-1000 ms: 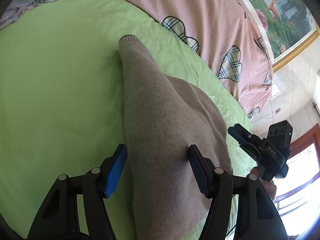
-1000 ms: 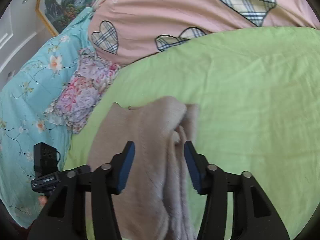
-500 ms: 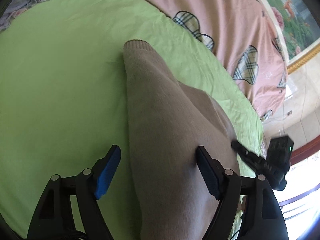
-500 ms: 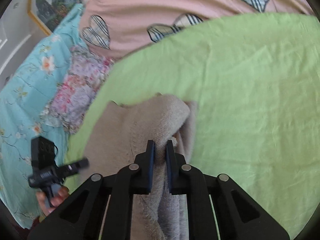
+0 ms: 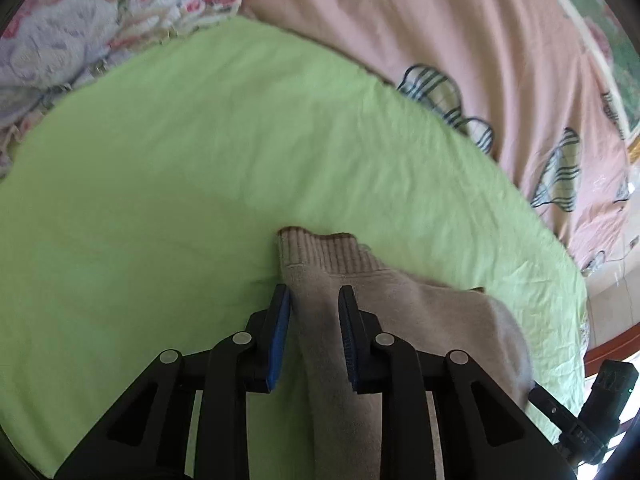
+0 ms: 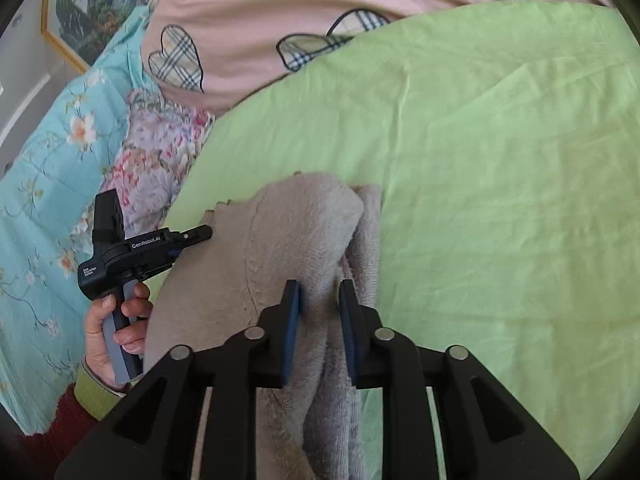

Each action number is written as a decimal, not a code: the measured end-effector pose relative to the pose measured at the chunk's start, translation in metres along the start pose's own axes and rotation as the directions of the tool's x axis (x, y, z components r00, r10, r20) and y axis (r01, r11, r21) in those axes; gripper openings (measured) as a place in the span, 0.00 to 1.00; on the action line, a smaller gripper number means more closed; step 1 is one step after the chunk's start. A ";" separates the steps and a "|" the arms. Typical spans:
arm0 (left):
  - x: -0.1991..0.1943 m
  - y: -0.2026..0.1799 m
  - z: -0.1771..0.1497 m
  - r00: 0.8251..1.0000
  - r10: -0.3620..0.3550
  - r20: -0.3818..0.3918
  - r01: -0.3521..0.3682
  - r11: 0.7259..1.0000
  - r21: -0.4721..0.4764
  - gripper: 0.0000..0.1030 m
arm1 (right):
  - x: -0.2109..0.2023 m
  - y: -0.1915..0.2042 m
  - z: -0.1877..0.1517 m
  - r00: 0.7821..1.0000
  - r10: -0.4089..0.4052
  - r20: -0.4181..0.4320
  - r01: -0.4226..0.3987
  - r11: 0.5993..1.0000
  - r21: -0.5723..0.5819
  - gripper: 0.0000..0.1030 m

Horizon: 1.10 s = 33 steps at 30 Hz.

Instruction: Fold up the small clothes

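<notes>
Centrally, sweater (image 5: 360, 288) on the green sheet (image 5: 160, 160): left claw (image 5: 314, 300), just closing, pinches its sleeve by the cuff; right claw (image 6: 320, 292), loosening, grips bunched knit, apparently to fold

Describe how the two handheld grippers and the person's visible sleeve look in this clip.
Both the left gripper and right gripper are matte black linkage frames with silver rivets and blue pads. Seen from the right wrist, the left one has white lettering on its body, a grey handle and a boxy black top block. The sleeve has a yellow-green cuff over dark red.
</notes>
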<state>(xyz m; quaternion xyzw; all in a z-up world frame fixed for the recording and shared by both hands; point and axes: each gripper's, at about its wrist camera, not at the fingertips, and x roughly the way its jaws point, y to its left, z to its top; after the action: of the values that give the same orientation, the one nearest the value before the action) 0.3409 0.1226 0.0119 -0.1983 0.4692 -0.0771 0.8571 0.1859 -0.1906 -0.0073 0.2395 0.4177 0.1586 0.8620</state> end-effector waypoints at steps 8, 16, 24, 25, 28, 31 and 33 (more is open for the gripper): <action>-0.088 -0.016 -0.091 0.994 -0.105 0.034 0.100 0.986 0.130 0.28 | -0.036 0.012 -0.034 0.998 0.060 -0.006 -0.060 0.998 0.018 0.22; -0.141 -0.012 -0.203 0.993 -0.122 0.000 0.120 0.974 0.193 0.45 | -0.040 0.014 -0.076 0.996 0.075 -0.055 -0.073 0.997 0.034 0.22; -0.131 -0.013 -0.252 0.995 -0.088 -0.039 0.095 0.972 0.216 0.45 | -0.043 0.013 -0.095 0.994 0.075 -0.080 -0.072 0.997 0.034 0.22; -0.128 -0.014 -0.253 0.996 -0.080 -0.037 0.086 0.973 0.214 0.45 | -0.042 0.015 -0.095 0.994 0.070 -0.085 -0.068 0.997 0.027 0.22; -0.119 -0.017 -0.252 0.999 -0.029 -0.014 0.031 0.971 0.236 0.45 | -0.042 0.019 -0.096 0.994 0.075 -0.079 -0.074 0.997 0.013 0.22; -0.113 -0.022 -0.257 1.000 0.028 -0.009 -0.024 0.958 0.285 0.45 | -0.044 0.023 -0.099 0.994 0.064 -0.085 -0.064 0.998 0.001 0.22; -0.111 -0.024 -0.260 0.998 0.055 0.007 -0.055 0.946 0.319 0.45 | -0.047 0.023 -0.102 0.993 0.073 -0.087 -0.073 0.997 -0.001 0.22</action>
<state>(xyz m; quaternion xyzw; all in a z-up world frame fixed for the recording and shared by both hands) 0.0642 0.0668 -0.0172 -0.0440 0.4566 -0.1281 0.8793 0.0744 -0.1655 -0.0193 0.2457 0.4455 0.2013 0.8370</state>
